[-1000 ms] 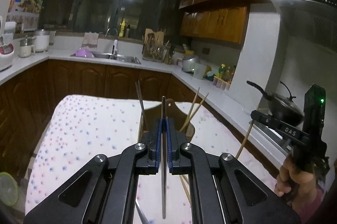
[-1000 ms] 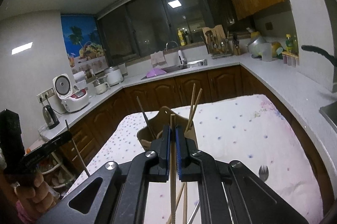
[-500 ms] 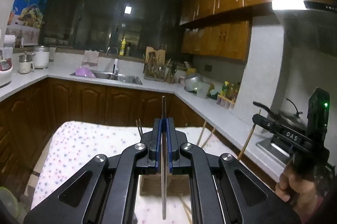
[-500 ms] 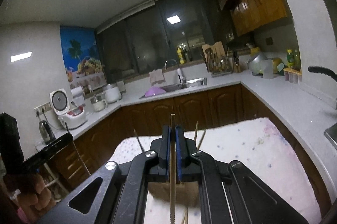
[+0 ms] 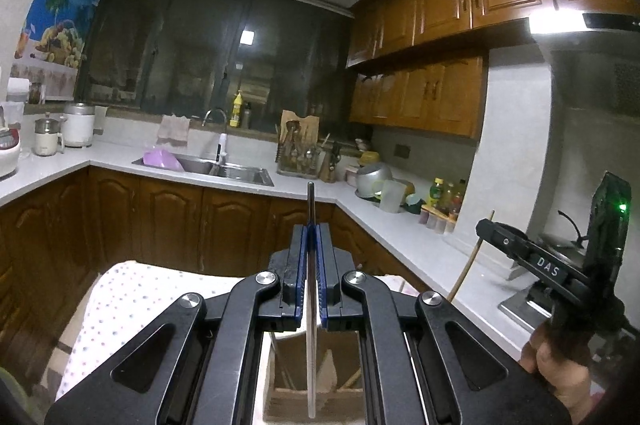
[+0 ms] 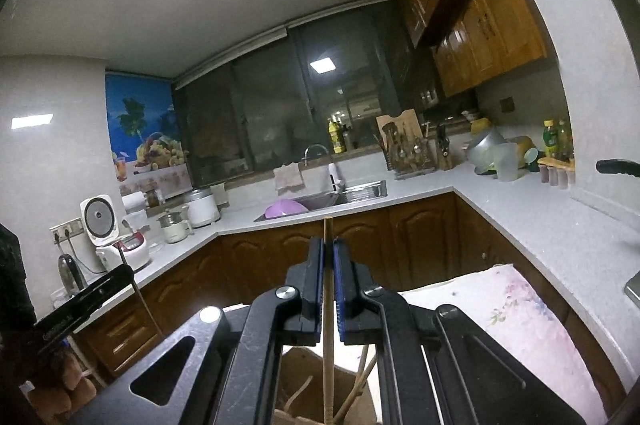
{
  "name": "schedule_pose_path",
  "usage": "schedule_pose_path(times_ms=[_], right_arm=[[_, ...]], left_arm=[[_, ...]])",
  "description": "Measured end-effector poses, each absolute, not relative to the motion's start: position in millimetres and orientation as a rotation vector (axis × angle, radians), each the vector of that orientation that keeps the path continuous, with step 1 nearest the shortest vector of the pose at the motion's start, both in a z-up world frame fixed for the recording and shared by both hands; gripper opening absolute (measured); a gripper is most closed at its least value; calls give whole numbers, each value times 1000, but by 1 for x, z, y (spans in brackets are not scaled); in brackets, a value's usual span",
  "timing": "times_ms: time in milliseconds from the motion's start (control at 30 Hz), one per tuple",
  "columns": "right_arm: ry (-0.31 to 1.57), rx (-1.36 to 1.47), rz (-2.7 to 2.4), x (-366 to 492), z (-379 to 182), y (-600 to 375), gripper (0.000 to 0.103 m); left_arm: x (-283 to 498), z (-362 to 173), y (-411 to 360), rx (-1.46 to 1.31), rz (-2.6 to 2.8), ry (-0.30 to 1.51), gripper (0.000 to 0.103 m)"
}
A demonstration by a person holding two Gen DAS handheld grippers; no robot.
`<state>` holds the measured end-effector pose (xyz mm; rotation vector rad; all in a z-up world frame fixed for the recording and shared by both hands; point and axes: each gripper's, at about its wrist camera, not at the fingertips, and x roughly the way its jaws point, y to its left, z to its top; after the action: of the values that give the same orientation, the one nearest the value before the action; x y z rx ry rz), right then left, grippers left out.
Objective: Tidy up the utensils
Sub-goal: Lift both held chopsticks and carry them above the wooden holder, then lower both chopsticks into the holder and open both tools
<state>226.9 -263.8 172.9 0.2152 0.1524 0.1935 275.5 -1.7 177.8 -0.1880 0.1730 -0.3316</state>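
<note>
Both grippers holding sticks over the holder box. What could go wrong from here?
1. The left gripper pinches a thin metal stick; it may pivot and miss the wooden holder.
2. The right gripper holds a wooden chopstick above chopsticks leaning in the holder; it may jam on them.

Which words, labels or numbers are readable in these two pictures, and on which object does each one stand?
"DAS": white letters on the black body of the right gripper, seen from the left wrist camera.
The raised letters on the left gripper are too blurred to read.
The labels of the yellow bottle at the window and of the bottles on the counter are too small to read.
</note>
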Motion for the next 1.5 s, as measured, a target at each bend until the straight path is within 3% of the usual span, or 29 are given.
schedule_pose_path(times_ms=[767, 1500], right_arm=[[181, 220, 159, 256, 139, -259, 5], [353, 255, 158, 274, 84, -263, 6]], left_arm=[[327, 133, -3, -260, -242, 185, 4], [349, 65, -15, -212, -235, 375, 5]])
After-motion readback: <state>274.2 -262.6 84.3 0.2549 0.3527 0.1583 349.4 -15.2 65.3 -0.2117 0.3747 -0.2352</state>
